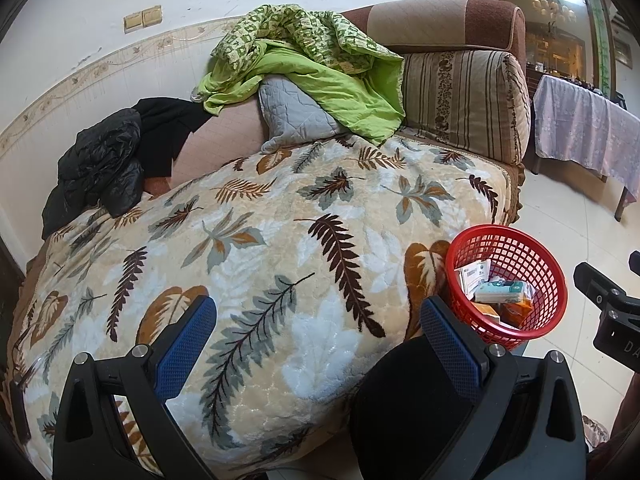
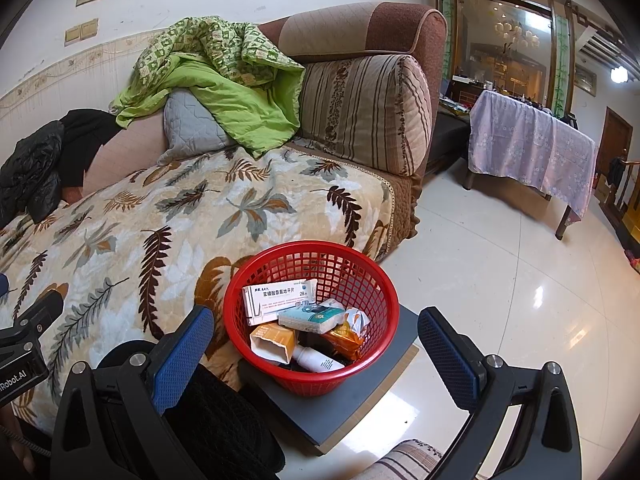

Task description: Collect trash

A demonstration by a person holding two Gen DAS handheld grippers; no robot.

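On the white medicine box [image 2: 280,300] in the red basket [image 2: 376,280] I read Chinese characters, "苯磺酸氨氯地平片", and "28" below. On the left gripper's black body [image 2: 20,364] I read "Robot.AI". In the left view I see only "DA" on the right gripper's body [image 1: 616,320].

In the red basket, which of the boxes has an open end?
The orange box, lying below the white medicine box: its near end gapes open, while the white one looks closed and flat.

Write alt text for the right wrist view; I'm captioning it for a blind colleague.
A red mesh basket holding boxes and wrappers sits on a grey board beside a leaf-patterned sofa, framed by the open, empty right gripper.
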